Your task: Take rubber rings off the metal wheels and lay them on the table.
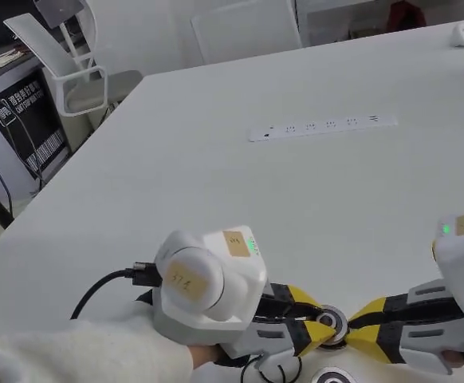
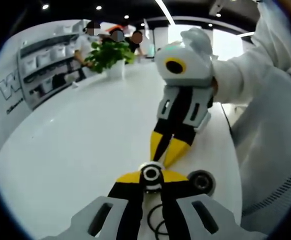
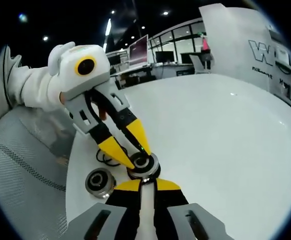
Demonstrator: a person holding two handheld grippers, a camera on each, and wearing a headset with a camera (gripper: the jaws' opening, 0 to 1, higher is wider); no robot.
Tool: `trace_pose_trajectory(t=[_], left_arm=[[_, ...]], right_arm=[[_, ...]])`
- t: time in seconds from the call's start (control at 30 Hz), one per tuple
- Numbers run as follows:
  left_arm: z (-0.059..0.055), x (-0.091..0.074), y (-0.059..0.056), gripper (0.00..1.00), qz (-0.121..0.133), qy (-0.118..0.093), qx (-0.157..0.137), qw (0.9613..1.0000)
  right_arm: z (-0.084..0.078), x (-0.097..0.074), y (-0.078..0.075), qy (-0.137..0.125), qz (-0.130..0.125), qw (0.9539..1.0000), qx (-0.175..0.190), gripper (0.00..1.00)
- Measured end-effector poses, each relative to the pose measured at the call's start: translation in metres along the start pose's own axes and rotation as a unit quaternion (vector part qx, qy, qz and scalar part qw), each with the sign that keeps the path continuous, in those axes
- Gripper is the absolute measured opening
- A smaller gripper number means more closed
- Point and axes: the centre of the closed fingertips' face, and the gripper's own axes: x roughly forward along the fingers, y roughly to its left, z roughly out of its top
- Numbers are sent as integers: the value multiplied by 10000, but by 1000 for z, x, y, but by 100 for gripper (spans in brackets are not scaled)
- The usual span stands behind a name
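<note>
A metal wheel with a dark rubber ring around it sits low between my two grippers. My left gripper is shut on it, its yellow tips either side of the wheel. From the opposite side my right gripper has its tips pinched together at the wheel's rim, on the ring. A second wheel lies on the table beside them, and also shows in the left gripper view and the right gripper view. Loose black rings lie under the left gripper.
The work sits at the near edge of a white table. A white power strip lies mid-table and a small white device sits at the far right. A white chair stands beyond the left edge.
</note>
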Motion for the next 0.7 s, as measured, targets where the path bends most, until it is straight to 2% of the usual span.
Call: trace_pose_trajectory(t=[0.13,0.3,0.37,0.5,0.53,0.57,0.6,0.63,0.67,0.7], left_arm=[[0,0,1,13,58,-21,-49,10000],[-1,-1,1,13,63,-4,-68,10000],[-1,-1,0,13,94,-7,-71,9999],[-1,-1,0,13,153,-10,-42,9999],[-1,-1,0,13,150,-8,-27,9999],[-1,-1,0,13,150,-4,-10,9999],[-1,-1,0,13,153,1,-2,9999],[-1,-1,0,13,156,3,2,9999],[-1,-1,0,13,161,3,8,9999],[-1,-1,0,13,164,2,15,9999]], right_arm=[[-1,0,-1,98,-45,9999,106,2],[-1,1,-2,222,-207,9995,-88,0],[-1,1,-4,245,-363,9990,76,0],[-1,0,-6,176,-667,9975,137,0],[2,-2,-14,48,-915,9955,240,0],[2,-2,-11,-96,-744,9941,784,0],[4,-2,-13,-309,-615,9888,1322,0],[6,-3,-15,-515,-521,9834,1658,0],[4,-4,-15,-614,-385,9748,2110,0],[4,-4,-16,-688,-320,9714,2251,0]])
